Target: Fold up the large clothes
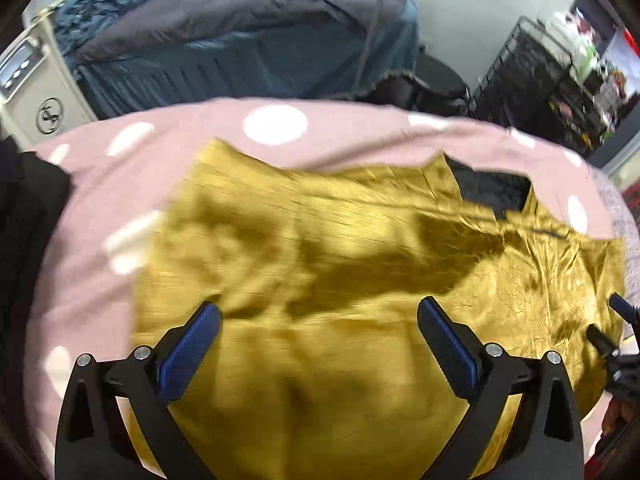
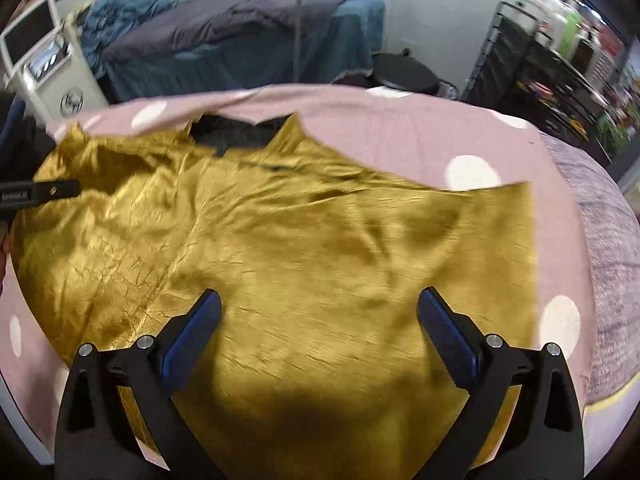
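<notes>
1. A large mustard-gold garment of shiny, crinkled satin-like fabric (image 1: pixel 340 280) (image 2: pixel 300 260) lies spread flat, wrinkled and creased all over.
2. Its far edge shows an open neckline with dark lining (image 1: pixel 494 192) (image 2: pixel 236 132), flanked by pointed collar-like flaps.
3. In the right wrist view its right edge runs straight, ending in a squared corner.

Each hand-held gripper, left (image 1: pixel 319 318) and right (image 2: pixel 319 312), has black angular arms, silver round screws at the joints and ribbed blue pads (image 1: pixel 192 350) on both fingers
</notes>
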`<action>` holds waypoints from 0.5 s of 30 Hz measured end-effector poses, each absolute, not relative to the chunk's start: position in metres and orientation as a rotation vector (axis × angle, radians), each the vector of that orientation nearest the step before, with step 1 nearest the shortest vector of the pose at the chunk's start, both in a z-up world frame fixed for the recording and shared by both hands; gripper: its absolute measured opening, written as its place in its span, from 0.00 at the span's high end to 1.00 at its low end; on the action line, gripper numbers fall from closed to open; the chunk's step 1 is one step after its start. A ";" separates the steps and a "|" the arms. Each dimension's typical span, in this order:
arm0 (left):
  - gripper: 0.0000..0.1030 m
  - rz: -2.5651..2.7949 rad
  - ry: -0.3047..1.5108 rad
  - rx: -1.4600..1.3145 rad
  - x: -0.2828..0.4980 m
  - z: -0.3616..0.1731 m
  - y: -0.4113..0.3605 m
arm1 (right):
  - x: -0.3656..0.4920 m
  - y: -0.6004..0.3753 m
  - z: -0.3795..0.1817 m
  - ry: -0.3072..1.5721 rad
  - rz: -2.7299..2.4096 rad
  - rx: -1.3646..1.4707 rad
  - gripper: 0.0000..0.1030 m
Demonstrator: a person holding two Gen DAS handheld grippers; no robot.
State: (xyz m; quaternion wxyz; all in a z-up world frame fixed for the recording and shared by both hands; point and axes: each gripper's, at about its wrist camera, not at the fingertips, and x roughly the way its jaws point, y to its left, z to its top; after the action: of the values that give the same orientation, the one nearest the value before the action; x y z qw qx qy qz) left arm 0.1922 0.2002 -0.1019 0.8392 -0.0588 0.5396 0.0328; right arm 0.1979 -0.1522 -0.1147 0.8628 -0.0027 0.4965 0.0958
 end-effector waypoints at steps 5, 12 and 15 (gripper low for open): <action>0.06 0.191 1.090 -0.208 0.180 -0.079 0.265 | 0.188 -0.212 -0.113 1.056 0.093 0.041 0.06; 0.06 0.163 1.188 -0.456 0.167 -0.104 0.340 | 0.174 -0.283 -0.158 1.216 0.125 0.401 0.06; 0.06 0.066 1.257 -0.532 0.169 -0.125 0.343 | 0.169 -0.293 -0.177 1.250 0.165 0.574 0.06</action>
State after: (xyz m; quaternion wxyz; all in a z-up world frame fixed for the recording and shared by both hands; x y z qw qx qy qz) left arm 0.1692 0.3433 -0.1249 0.7755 -0.2459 0.5807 0.0303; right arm 0.1690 -0.2928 -0.1773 0.7695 0.2644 0.5764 0.0761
